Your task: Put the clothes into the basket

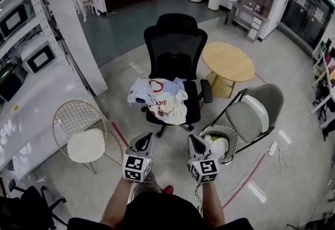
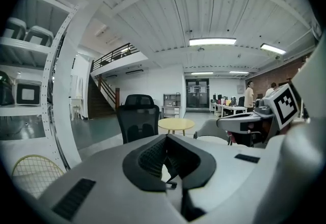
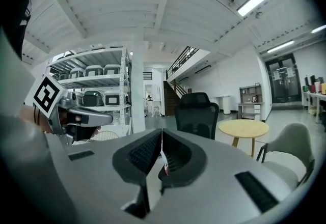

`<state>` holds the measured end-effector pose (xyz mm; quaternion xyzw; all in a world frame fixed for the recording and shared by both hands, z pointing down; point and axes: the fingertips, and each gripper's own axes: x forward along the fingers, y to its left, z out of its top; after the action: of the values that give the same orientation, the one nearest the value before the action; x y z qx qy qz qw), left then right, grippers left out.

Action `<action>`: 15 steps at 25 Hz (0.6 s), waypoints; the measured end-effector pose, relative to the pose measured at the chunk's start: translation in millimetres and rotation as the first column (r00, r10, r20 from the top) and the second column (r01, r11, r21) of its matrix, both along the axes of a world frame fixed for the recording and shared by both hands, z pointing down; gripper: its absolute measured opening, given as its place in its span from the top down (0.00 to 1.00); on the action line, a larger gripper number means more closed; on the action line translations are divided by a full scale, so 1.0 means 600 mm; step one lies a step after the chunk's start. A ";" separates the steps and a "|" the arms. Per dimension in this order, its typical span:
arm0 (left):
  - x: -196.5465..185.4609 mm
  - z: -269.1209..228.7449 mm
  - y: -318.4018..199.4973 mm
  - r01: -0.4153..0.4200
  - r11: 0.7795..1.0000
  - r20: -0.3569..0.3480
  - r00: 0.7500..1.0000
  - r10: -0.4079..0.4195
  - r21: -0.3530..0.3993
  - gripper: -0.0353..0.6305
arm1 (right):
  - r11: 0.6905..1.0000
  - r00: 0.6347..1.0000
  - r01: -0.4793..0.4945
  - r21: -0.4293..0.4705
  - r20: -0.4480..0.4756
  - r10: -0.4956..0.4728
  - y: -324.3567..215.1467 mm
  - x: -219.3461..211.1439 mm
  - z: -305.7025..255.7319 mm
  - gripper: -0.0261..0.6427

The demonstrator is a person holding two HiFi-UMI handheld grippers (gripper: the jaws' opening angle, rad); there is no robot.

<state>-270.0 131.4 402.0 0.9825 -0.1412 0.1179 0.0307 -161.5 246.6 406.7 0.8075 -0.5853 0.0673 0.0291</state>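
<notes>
Jaws: left gripper (image 1: 147, 136) and right gripper (image 1: 192, 139) each closed tip to tip, with nothing between either pair. They sit side by side above the floor, aimed at the chair ahead.
Office chair (image 1: 175, 41): black, standing on the floor beyond both grippers, with a round wooden table (image 1: 227, 61) to its right.
Clothes (image 1: 159, 99): heaped on the chair's seat, spilling over its front and left edges.
Basket (image 1: 231, 140): white mesh, on the floor just past the right gripper, against the grey chair (image 1: 246, 116). Something pale lies inside.
</notes>
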 end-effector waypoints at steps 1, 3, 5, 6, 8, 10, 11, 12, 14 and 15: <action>0.004 0.002 -0.006 0.004 1.000 0.004 1.000 -0.004 0.000 0.94 | 1.000 1.000 0.007 0.000 0.005 -0.007 -0.008 0.003 0.003 0.92; 0.014 0.007 -0.020 0.007 1.000 0.013 1.000 -0.007 0.002 0.94 | 1.000 1.000 0.020 -0.002 0.015 -0.020 -0.030 0.011 0.009 0.92; 0.028 0.014 -0.036 0.007 1.000 0.020 1.000 -0.007 0.003 0.94 | 0.999 0.999 0.034 -0.004 0.021 -0.034 -0.055 0.021 0.015 0.92; 0.036 0.016 -0.045 0.007 1.000 0.022 1.000 -0.007 0.001 0.94 | 0.999 0.999 0.040 -0.004 0.022 -0.040 -0.068 0.029 0.017 0.92; 0.052 0.019 -0.071 0.011 1.000 0.023 1.000 -0.011 -0.002 0.94 | 0.999 0.998 0.053 -0.004 0.025 -0.053 -0.099 0.043 0.019 0.92; 0.066 0.018 -0.106 0.025 1.000 0.022 0.999 -0.025 -0.006 0.94 | 0.998 0.997 0.069 -0.003 0.027 -0.069 -0.133 0.055 0.017 0.92; 0.073 0.016 -0.125 0.034 0.999 0.020 0.999 -0.034 -0.010 0.94 | 0.997 0.997 0.076 -0.007 0.024 -0.076 -0.151 0.061 0.016 0.92; 0.081 0.014 -0.145 0.042 0.999 0.017 0.999 -0.042 -0.016 0.94 | 0.997 0.997 0.080 -0.014 0.021 -0.080 -0.169 0.069 0.015 0.92; 0.097 0.008 -0.184 0.054 0.998 0.013 0.998 -0.054 -0.027 0.94 | 0.996 0.996 0.083 -0.026 0.024 -0.082 -0.205 0.087 0.012 0.92; 0.104 0.006 -0.204 0.058 0.998 0.011 0.998 -0.058 -0.030 0.94 | 0.996 0.996 0.084 -0.027 0.029 -0.083 -0.224 0.095 0.010 0.92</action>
<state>-207.6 8.8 405.3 0.9768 -0.1680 0.1239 0.0482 -104.4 112.5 412.8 0.7809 -0.6178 0.0856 0.0352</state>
